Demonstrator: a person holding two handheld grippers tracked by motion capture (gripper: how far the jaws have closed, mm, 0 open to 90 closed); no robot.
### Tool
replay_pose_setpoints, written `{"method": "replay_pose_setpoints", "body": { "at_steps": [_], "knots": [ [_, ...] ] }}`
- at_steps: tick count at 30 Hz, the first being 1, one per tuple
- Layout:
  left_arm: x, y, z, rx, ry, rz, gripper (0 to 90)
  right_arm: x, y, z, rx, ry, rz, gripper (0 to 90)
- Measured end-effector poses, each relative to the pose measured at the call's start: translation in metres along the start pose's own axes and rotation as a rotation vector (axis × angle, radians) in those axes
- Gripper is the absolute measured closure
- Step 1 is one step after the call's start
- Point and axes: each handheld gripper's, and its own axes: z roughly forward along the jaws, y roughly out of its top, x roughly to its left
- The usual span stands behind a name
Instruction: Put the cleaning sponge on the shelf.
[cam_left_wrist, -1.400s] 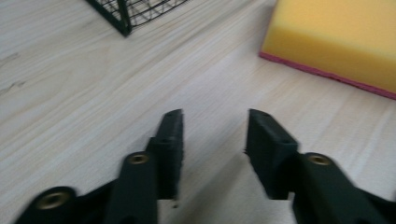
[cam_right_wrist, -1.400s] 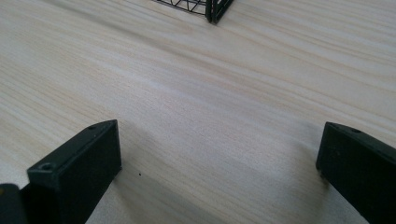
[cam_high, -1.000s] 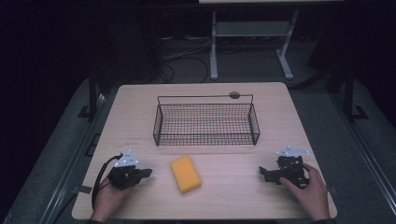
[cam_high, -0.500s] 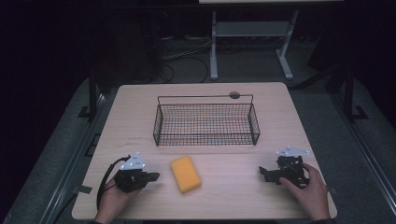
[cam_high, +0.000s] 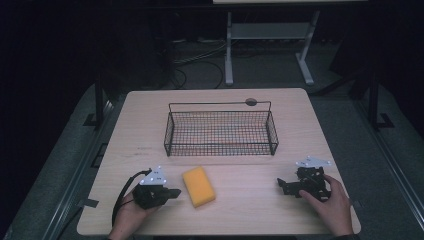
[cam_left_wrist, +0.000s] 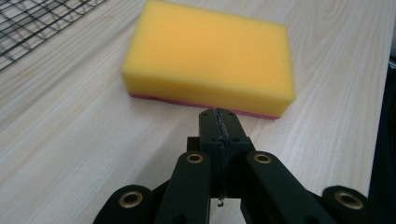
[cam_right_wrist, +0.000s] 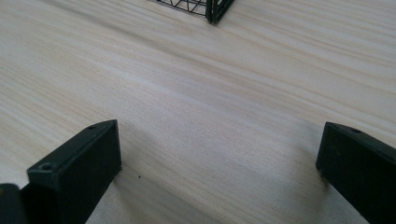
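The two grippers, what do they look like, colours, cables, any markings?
Both the left gripper and the right gripper are black with flat rectangular jaws, brass-coloured pivot rings and a grey three-cornered top plate. A black cable loops from the left one.

Left tongs pressed closed, right tongs spread wide apart.

surface: light wooden table | on it: yellow sponge, black wire basket behind
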Motion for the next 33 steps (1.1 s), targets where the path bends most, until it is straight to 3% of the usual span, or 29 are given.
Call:
{"method": "replay_pose_setpoints", "body": {
  "at_steps": [13,33],
  "knots": [
    [-0.013,0.007,0.016,0.046,-0.051,0.043,89.8,0.000,0.000,0.000,0.000,-0.001,0.001,0.0],
    [-0.028,0.020,0.035,0.056,-0.106,0.076,89.8,0.000,0.000,0.000,0.000,-0.001,0.003,0.0]
  ]
}}
